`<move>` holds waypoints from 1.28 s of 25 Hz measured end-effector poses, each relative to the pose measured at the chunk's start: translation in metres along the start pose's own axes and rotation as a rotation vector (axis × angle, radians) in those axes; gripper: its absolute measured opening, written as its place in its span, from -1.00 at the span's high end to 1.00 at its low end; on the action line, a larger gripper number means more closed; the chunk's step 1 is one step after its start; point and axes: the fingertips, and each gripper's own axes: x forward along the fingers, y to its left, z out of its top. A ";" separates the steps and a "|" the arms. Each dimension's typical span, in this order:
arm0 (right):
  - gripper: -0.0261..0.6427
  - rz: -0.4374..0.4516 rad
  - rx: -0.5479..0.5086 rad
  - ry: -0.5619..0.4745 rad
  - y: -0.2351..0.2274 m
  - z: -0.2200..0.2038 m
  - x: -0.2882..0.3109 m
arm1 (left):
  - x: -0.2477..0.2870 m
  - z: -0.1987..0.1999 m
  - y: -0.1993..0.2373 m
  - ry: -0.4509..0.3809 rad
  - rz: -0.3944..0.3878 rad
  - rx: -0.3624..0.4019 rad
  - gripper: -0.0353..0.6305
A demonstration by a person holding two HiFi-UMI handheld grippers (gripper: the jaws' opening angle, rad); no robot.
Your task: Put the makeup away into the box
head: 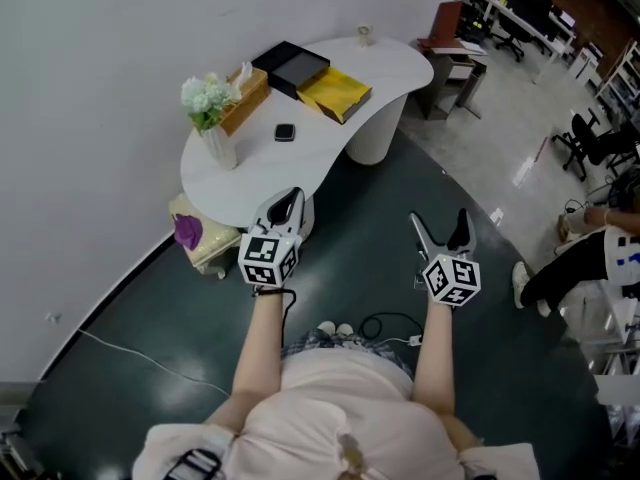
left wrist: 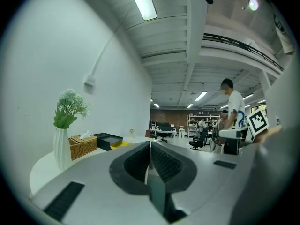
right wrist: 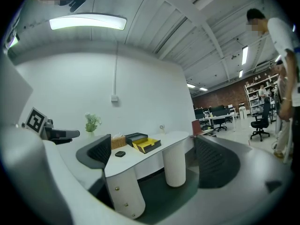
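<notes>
One makeup compact (head: pixel 285 132) beyond left claw (head: pixel 292 197)

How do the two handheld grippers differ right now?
The left gripper has its jaws closed together, while the right gripper has its jaws wide apart. The left gripper sits at the near edge of the white table; the right gripper is out over the dark floor. Both hold nothing, and each carries a cube with square markers.

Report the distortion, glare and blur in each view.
Head view: sharp, evenly lit, glare on the floor at right. Left gripper view: fisheye, dark corners, ceiling light blown out, left gripper close and soft. Right gripper view: same fisheye bending, table sharp.
</notes>
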 end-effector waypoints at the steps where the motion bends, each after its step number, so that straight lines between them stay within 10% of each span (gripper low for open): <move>1: -0.72 -0.002 -0.003 -0.001 0.001 0.001 0.002 | 0.001 0.001 0.002 -0.003 -0.002 -0.004 0.81; 32: -0.72 0.043 -0.035 0.019 -0.057 -0.006 0.121 | 0.156 -0.008 0.033 0.006 -0.041 -0.006 0.81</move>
